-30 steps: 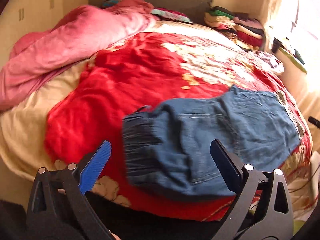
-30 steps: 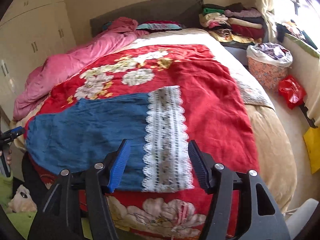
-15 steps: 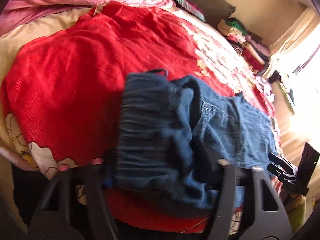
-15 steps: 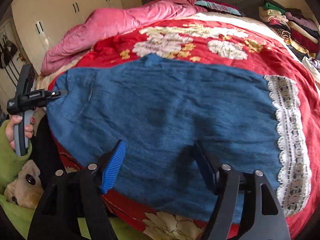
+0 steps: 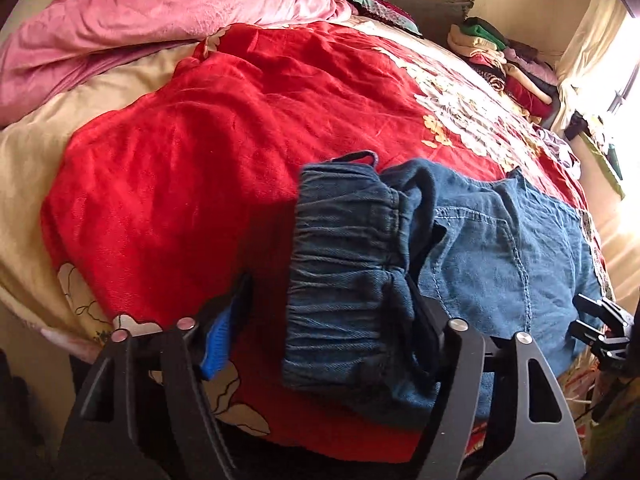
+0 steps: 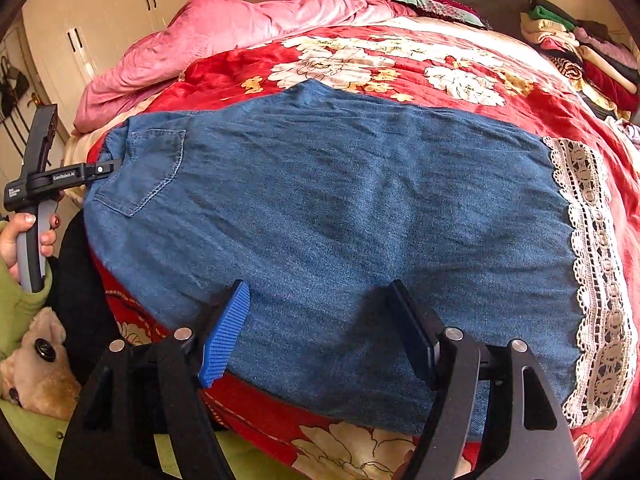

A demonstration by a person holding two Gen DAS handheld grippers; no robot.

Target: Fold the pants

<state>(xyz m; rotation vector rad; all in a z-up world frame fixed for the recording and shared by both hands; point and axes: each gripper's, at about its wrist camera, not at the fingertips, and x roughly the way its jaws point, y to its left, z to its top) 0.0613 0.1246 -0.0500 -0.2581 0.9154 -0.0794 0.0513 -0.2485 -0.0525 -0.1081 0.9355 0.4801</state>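
At the bed's near edge, the left gripper (image 5: pixel 328 316) straddles the denim pants' (image 5: pixel 480 248) elastic waistband (image 5: pixel 340 248), jaws opening; bare red blanket (image 5: pixel 180 168) spreads leftward. Right view: the right gripper (image 6: pixel 320 332) hangs parted over the pants' near edge, lace hem (image 6: pixel 592 248) rightward.

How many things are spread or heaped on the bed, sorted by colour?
Blue: 1, the denim pants
Red: 1, the floral blanket
Pink: 1, the bunched quilt
Mixed colours: 1, the stack of folded clothes
Total: 4
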